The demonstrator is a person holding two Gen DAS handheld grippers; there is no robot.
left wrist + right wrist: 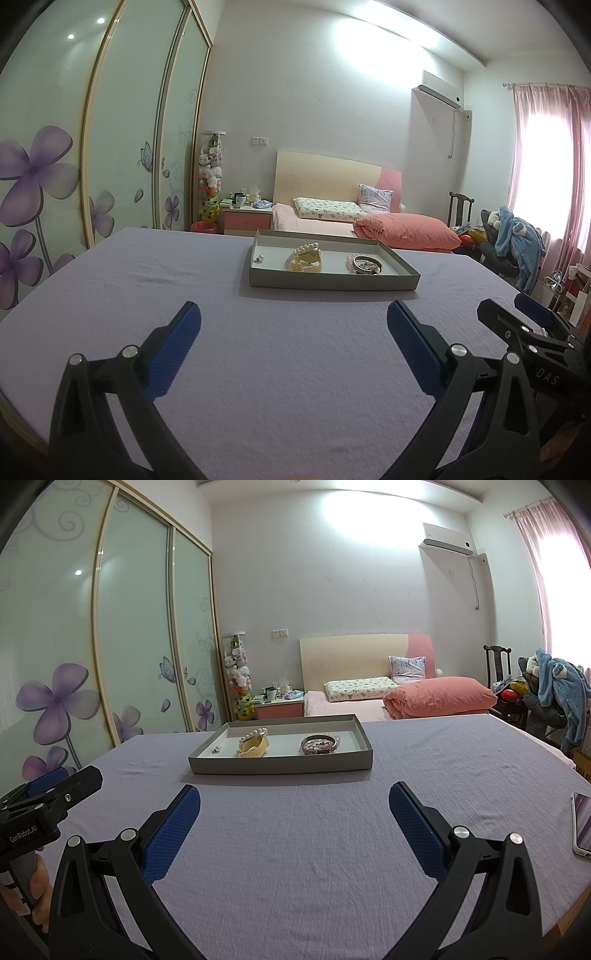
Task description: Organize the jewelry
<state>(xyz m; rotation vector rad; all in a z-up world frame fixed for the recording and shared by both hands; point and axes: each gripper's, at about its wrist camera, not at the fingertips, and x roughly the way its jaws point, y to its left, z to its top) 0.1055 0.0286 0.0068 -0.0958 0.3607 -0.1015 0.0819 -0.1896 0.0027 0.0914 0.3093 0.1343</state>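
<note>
Grey cardboard tray [280,766] is set on the lilac-covered surface [295,849], holding a pearl bracelet [253,734], a bangle [319,744] and a small stud [215,750]; the left hand-held gripper [293,325] and right hand-held gripper [294,805] are held spread apart, empty, short of it

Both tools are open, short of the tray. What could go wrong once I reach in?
The small pearl earring is tiny against the wide pads and could slip or roll. The pearl bracelet lies against the yellow band, so one may drag the other. The light tray may slide on the cloth.
</note>
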